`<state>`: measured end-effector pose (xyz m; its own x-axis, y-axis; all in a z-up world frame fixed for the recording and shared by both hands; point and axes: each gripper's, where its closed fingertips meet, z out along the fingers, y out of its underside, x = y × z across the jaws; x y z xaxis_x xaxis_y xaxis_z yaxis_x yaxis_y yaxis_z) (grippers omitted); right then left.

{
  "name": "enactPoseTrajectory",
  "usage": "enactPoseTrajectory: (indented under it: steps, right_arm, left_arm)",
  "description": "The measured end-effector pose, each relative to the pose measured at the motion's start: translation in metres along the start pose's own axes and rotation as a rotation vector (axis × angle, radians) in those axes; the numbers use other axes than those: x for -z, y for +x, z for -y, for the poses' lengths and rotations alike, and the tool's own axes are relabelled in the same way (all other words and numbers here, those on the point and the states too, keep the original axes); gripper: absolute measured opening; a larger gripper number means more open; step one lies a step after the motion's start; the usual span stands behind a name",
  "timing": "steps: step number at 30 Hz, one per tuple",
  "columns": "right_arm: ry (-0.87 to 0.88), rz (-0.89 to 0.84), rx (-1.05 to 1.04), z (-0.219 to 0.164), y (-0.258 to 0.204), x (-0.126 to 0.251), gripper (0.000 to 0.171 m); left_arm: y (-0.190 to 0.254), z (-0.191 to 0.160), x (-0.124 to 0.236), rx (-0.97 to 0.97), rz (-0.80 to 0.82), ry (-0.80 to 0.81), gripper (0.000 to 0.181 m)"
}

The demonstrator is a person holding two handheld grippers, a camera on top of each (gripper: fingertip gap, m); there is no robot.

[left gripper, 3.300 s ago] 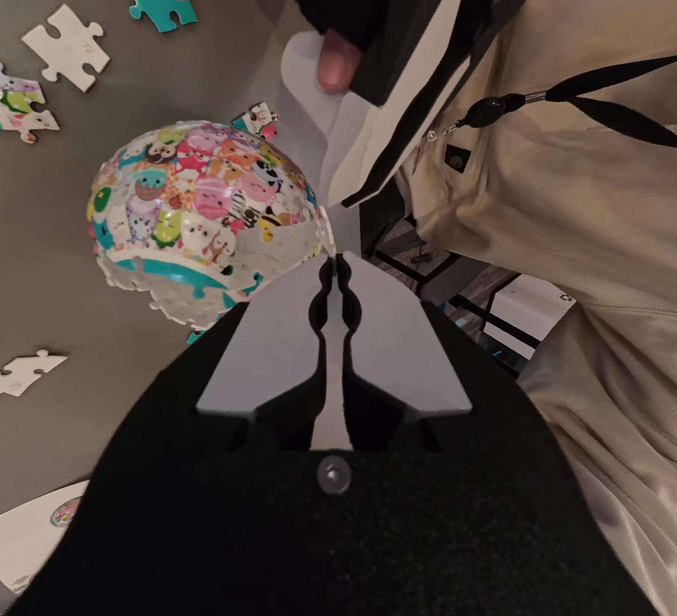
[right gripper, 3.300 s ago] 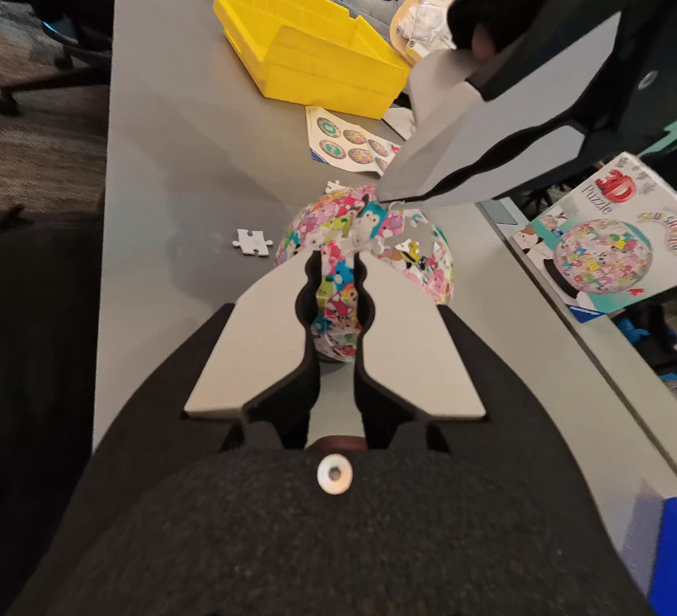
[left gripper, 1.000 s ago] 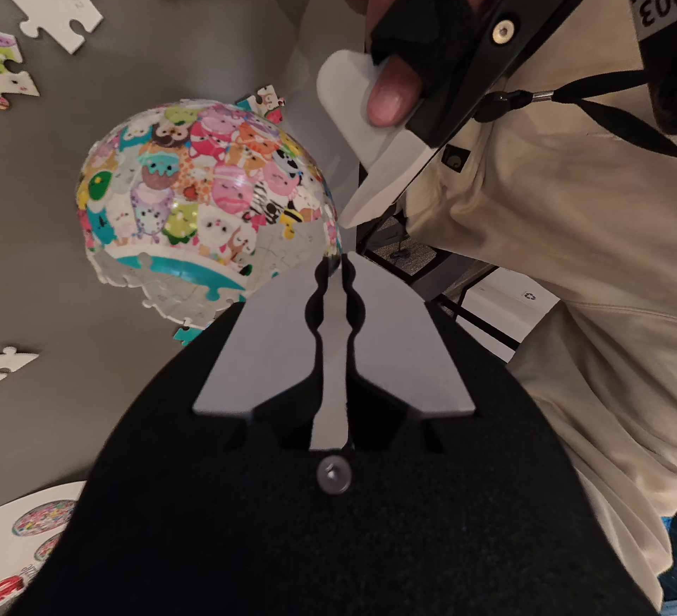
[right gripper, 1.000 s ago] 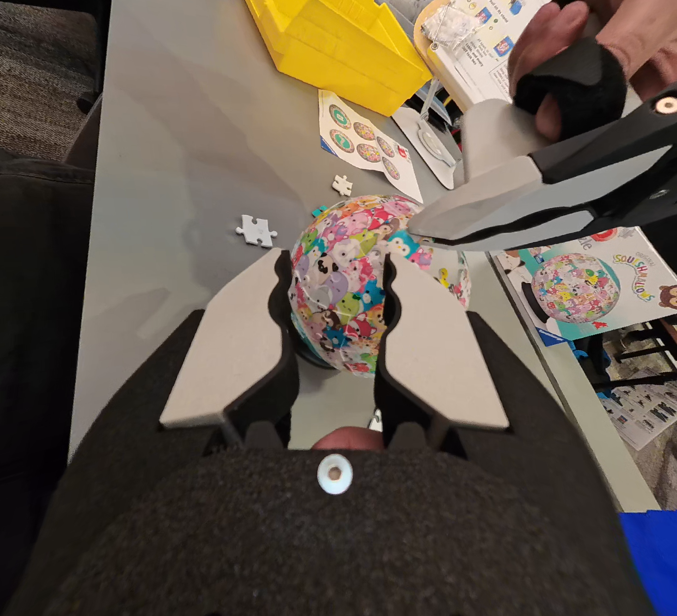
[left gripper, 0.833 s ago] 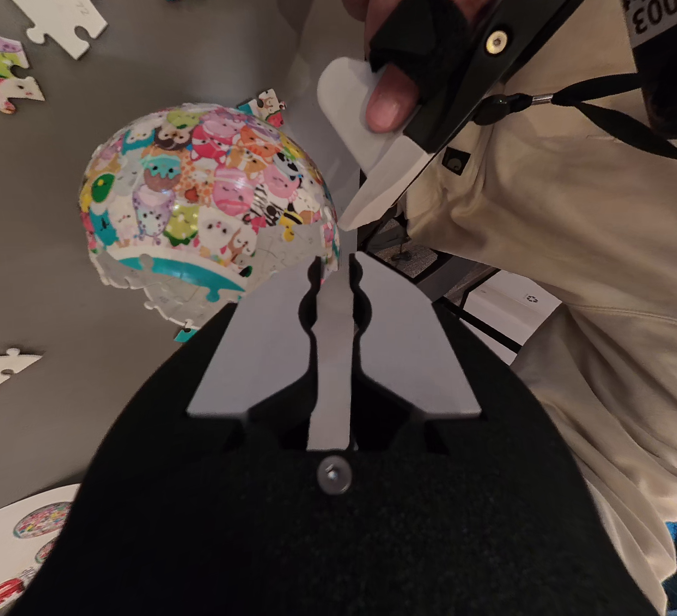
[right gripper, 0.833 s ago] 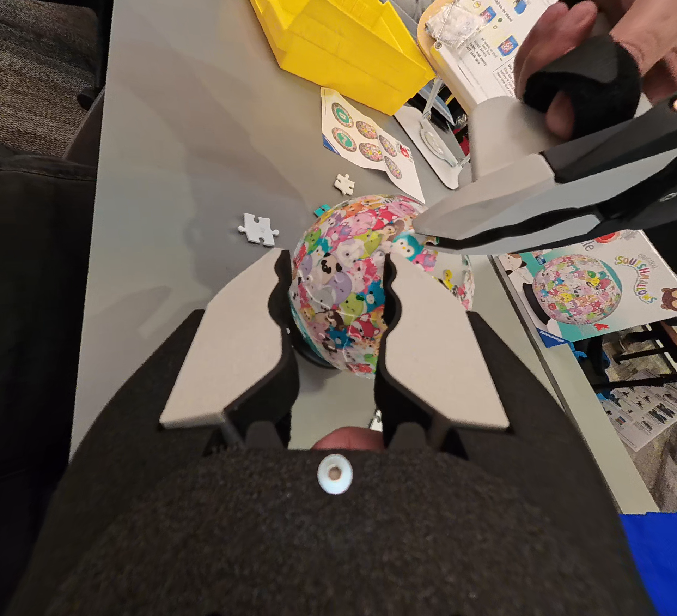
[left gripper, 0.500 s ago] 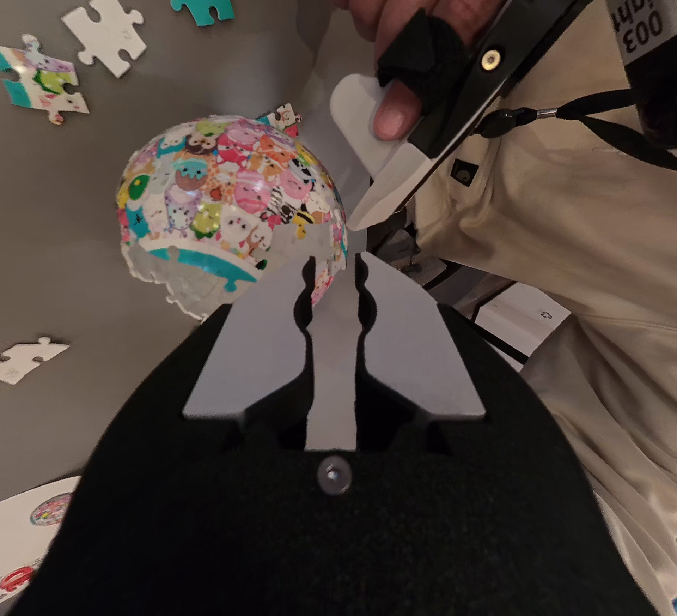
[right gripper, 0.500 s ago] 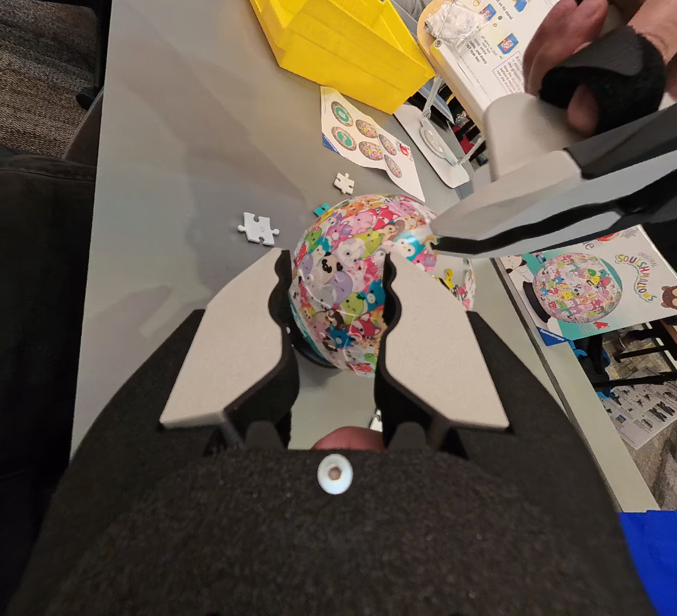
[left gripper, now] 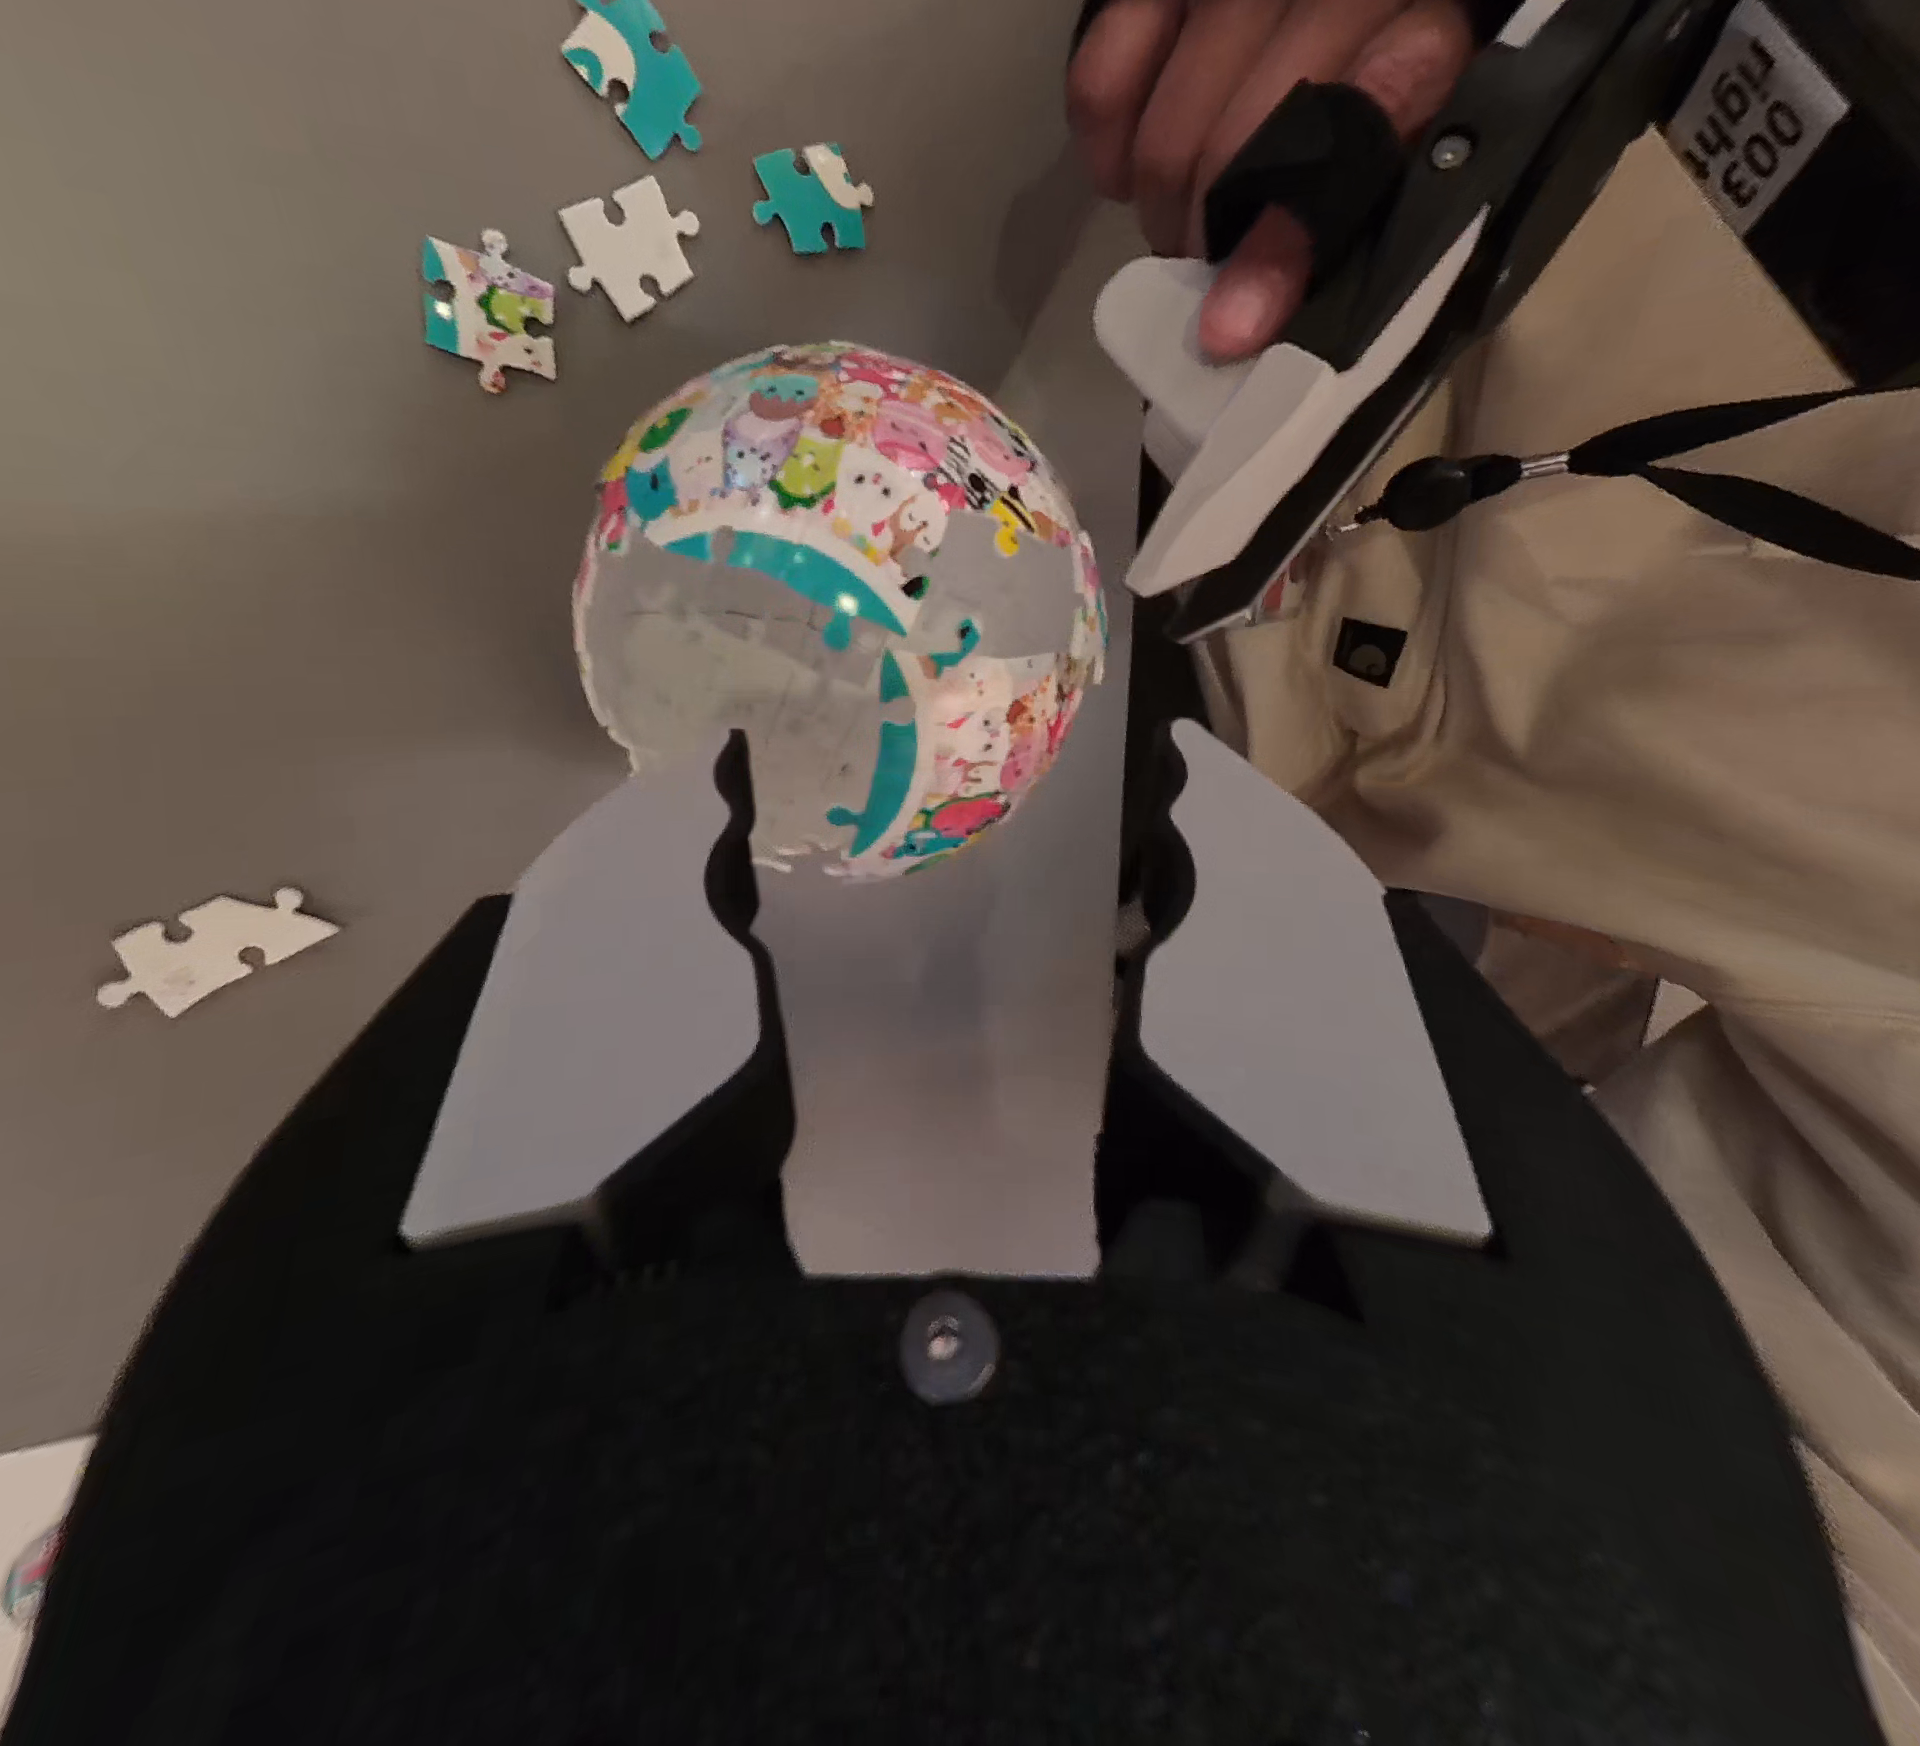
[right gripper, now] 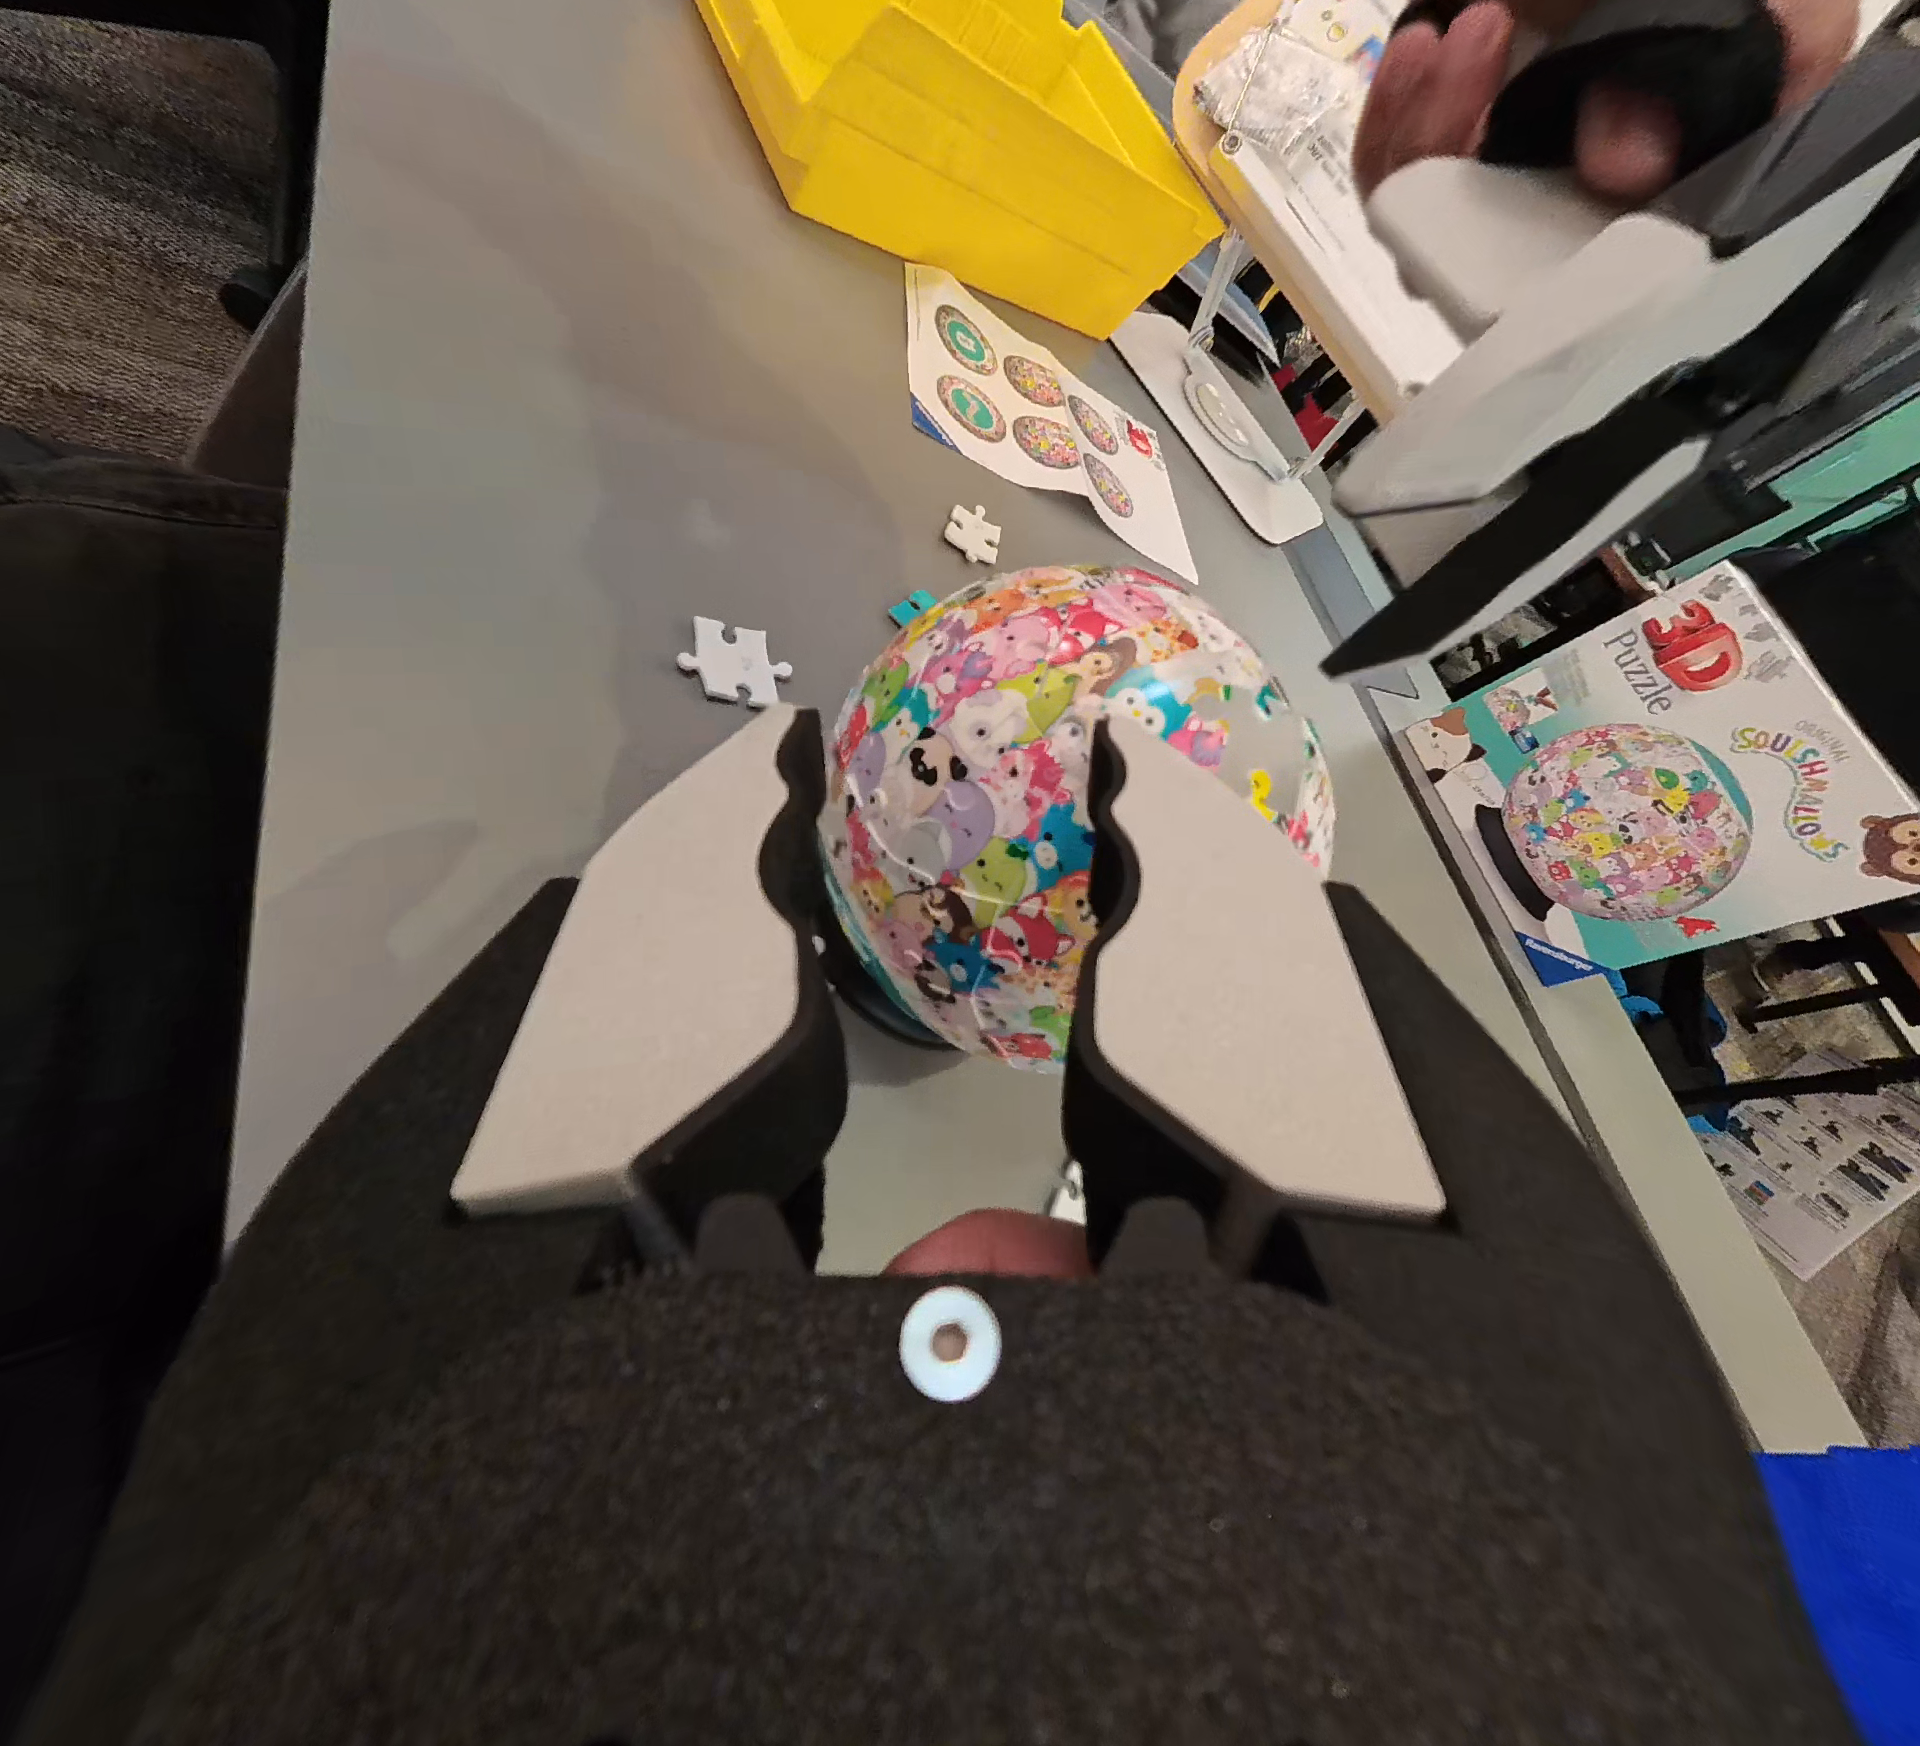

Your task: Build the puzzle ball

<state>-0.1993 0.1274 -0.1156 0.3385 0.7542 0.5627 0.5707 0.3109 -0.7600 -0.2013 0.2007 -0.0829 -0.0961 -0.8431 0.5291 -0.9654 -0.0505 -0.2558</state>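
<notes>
Both pairs of tongs gape around the half-built ball on the grey table

Nearest us, our right gripper (right gripper: 956,751) has its grey fingers spread, and the colourful, partly assembled puzzle ball (right gripper: 1070,803) shows in the gap on a dark base; whether the pads touch it we cannot tell. Our left gripper (left gripper: 951,746) also stands wide apart, holding nothing, above the ball's unfinished side, where a jagged rim of teal-edged pieces rings a hole. The ball sits near the edge of the grey table (right gripper: 540,346), with bare room on the opposite side. Just beyond it lies a white, face-down puzzle piece (right gripper: 732,660), then a smaller white piece (right gripper: 974,533) and a printed instruction sheet (right gripper: 1039,418); farthest stands a yellow plastic bin (right gripper: 935,96)
</notes>
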Motion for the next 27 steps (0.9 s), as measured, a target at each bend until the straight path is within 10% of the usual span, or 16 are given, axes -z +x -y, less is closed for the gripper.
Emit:
enactPoseTrajectory:
  steps: [27]
  right_arm:
    - [0.011,-0.024,-0.035,-0.005,0.004,0.003,0.055]
  left_arm:
    - [0.031,0.01,0.004,-0.21,0.222,0.396,0.055]
